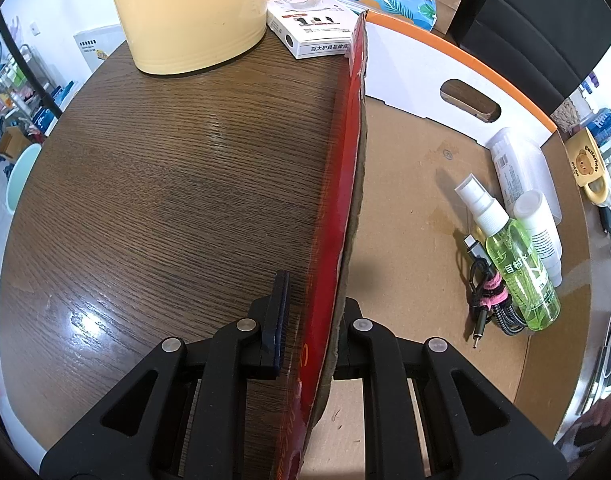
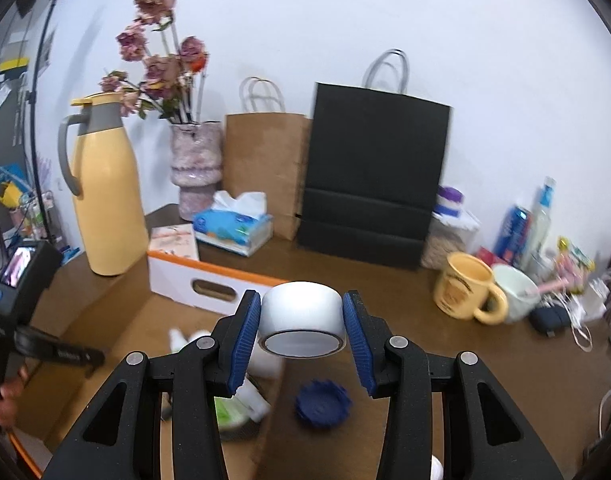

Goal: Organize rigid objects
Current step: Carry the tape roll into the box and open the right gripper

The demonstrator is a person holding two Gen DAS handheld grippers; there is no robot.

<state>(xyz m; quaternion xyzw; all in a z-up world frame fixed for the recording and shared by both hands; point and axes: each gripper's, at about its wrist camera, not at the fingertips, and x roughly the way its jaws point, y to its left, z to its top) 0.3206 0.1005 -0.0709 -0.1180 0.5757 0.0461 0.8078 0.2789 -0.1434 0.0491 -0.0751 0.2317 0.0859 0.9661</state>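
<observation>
My right gripper [image 2: 302,332] is shut on a white tape roll [image 2: 301,312] and holds it in the air above the cardboard box [image 2: 133,320]. My left gripper [image 1: 305,320] straddles the box's red side wall [image 1: 345,184]; the left pad stands a little off the wall and the other pad is hidden behind it, so I cannot tell its grip. Inside the box lie a green spray bottle [image 1: 517,264], white tubes [image 1: 521,176] and a bundled black cable [image 1: 489,300]. A dark blue round lid [image 2: 323,404] lies on the table below my right gripper.
A yellow thermos [image 2: 105,196], a white product box [image 1: 313,28], a tissue pack [image 2: 233,228], a flower vase [image 2: 195,168], paper bags [image 2: 369,176] and two mugs [image 2: 465,288] stand around the round wooden table [image 1: 165,184]. Cables and bottles crowd the right edge.
</observation>
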